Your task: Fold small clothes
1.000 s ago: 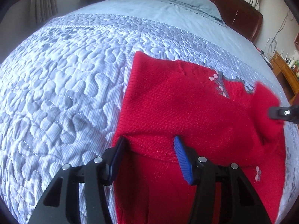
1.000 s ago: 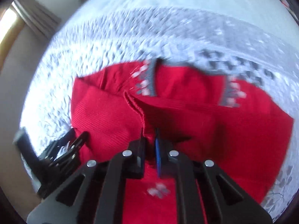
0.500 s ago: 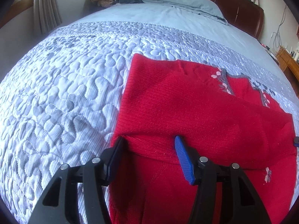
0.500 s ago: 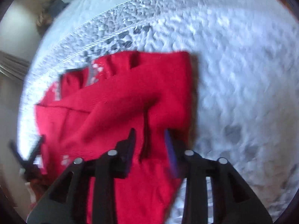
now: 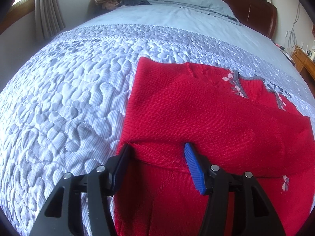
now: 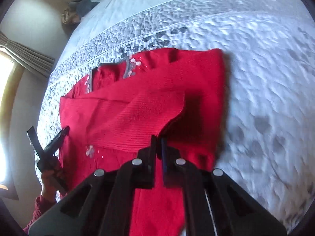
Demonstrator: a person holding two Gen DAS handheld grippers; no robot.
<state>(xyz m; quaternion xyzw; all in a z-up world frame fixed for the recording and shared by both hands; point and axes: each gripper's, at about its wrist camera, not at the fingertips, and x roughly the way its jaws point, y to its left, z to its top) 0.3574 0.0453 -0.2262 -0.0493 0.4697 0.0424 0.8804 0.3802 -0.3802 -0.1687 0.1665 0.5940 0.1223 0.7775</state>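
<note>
**Pinching the sweater's folded flap on the quilt**

Looking through my right wrist camera, I see the right gripper [image 6: 159, 140] with its 2 fingers nearly together, clamped on the raised edge of a folded flap of the red sweater [image 6: 141, 106]. That view also shows my left gripper [image 6: 59, 137] at the sweater's left edge, with the hand [image 6: 49, 179] that holds it below; the left wrist view shows neither that hand nor the right gripper.

From the left wrist camera, the left gripper [image 5: 157, 153] stands wide apart, released, its black finger [image 5: 122, 161] at the sweater's left edge and its blue pad [image 5: 194, 166] resting on the knit, straddling a folded sleeve band without squeezing it.

The sweater [image 5: 206, 127] lies flat on the grey quilted bedspread [image 5: 65, 102], sleeves folded across the body, its grey collar trim with pink flowers [image 5: 236, 86] on the far side. Beyond the sweater, a pale blue pillow [image 5: 193, 2] sits against the brown headboard [image 5: 252, 5].
</note>
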